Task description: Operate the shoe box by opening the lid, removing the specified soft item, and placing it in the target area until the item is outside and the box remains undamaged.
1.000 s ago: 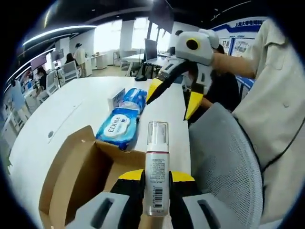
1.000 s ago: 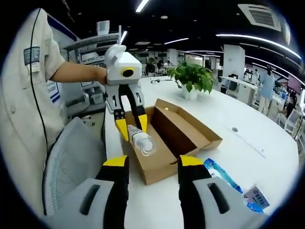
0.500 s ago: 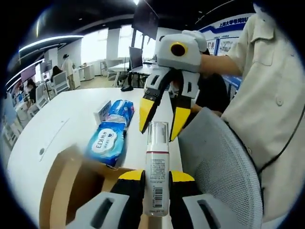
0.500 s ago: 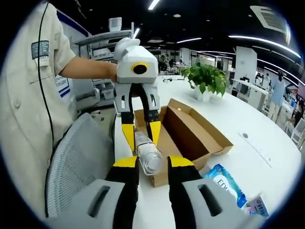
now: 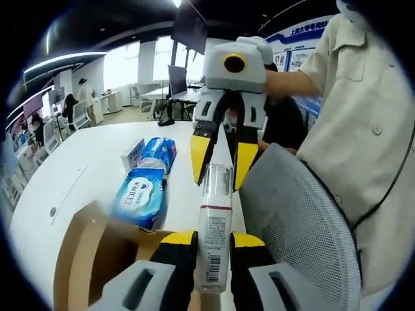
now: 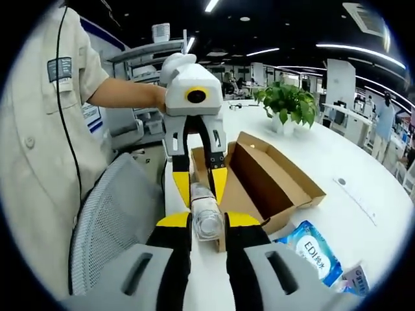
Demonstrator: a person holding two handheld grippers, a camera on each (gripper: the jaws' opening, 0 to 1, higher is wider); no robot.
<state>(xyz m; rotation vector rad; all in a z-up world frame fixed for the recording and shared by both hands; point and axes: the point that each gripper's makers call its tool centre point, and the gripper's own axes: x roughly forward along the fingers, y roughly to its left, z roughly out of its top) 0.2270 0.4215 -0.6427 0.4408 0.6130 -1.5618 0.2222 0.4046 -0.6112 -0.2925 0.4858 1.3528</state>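
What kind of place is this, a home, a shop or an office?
Most likely an open-plan office. A large white table carries a potted plant, a mesh office chair stands beside it, and rows of desks with monitors sit under strip ceiling lights.

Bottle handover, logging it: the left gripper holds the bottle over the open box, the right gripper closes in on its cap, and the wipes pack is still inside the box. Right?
Not quite. The wipes pack lies on the table outside the box, as the left gripper view shows. The rest stands: the left gripper holds the bottle and the right gripper is at its cap end.
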